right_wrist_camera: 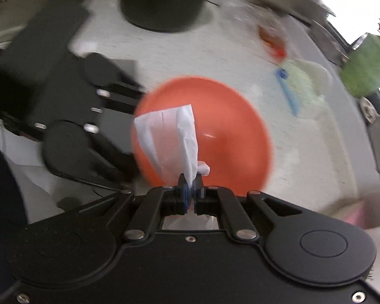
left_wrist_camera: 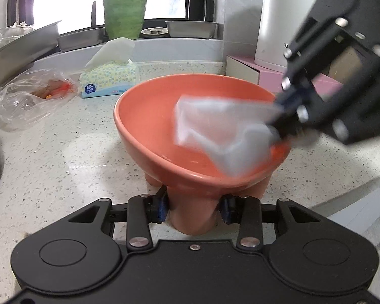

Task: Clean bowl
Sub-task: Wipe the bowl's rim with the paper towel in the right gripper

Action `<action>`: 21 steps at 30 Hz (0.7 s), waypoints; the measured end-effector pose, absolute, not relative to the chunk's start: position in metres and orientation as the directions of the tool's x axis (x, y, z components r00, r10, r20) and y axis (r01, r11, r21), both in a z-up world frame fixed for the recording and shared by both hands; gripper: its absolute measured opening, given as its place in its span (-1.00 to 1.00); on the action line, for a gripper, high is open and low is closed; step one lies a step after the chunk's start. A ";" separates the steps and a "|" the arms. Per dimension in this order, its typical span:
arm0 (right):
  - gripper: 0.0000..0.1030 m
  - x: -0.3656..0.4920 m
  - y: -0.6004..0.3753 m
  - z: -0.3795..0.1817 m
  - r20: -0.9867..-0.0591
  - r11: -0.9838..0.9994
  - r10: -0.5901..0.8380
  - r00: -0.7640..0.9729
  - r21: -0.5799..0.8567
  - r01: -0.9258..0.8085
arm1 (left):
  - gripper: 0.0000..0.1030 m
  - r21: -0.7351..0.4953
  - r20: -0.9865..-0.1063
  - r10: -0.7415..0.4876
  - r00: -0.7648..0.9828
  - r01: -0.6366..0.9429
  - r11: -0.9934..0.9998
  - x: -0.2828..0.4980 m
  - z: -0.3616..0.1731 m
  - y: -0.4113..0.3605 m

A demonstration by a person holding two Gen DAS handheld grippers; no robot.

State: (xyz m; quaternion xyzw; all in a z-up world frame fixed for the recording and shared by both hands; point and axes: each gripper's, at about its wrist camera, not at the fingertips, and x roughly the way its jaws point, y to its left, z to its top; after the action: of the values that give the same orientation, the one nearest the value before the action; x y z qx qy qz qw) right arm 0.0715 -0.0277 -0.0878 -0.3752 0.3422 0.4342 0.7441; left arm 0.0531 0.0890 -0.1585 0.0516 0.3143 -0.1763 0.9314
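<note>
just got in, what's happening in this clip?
A person is wiping out an orange footed bowl on a speckled countertop. The left hand-held gripper is closed on one of the bowl's legs, steadying it. The right hand-held gripper pinches a white tissue and has it inside the bowl; the blur suggests mid-swipe. A tissue box sits behind the bowl.

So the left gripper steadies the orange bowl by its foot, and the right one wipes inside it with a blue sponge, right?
Not quite: the right gripper holds a white tissue, not a blue sponge, as the right wrist view shows. The rest stands: the left gripper clamps the orange bowl by its foot.
</note>
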 end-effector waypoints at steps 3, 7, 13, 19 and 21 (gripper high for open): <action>-0.91 0.071 -0.019 -0.087 -0.806 0.406 0.427 0.410 -0.235 -0.883 | -0.25 -0.013 -0.605 -0.291 0.741 0.357 0.934 0.053 -0.158 0.089; -0.91 0.074 -0.007 -0.084 -0.760 0.500 0.469 0.450 -0.192 -0.844 | -0.25 -0.012 -0.610 -0.284 0.740 0.350 0.937 0.050 -0.157 0.089; -0.91 0.082 -0.023 -0.067 -0.661 0.699 0.480 0.576 -0.108 -0.707 | -0.24 0.084 -0.609 -0.229 0.760 0.348 0.934 0.040 -0.154 0.082; -0.90 0.093 -0.068 -0.064 -0.630 0.825 0.424 0.651 -0.027 -0.564 | -0.24 0.144 -0.607 -0.210 0.767 0.366 0.919 0.024 -0.144 0.081; -0.90 0.090 -0.081 -0.065 -0.623 0.841 0.410 0.666 -0.024 -0.541 | -0.24 0.175 -0.595 -0.210 0.776 0.380 0.908 0.012 -0.133 0.081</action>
State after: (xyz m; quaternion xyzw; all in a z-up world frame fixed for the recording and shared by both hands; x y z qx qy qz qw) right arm 0.0897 -0.0814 -0.0649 -0.1039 0.3134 0.2622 0.9068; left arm 0.0121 0.0809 -0.1333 0.1442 0.2948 -0.1582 0.9313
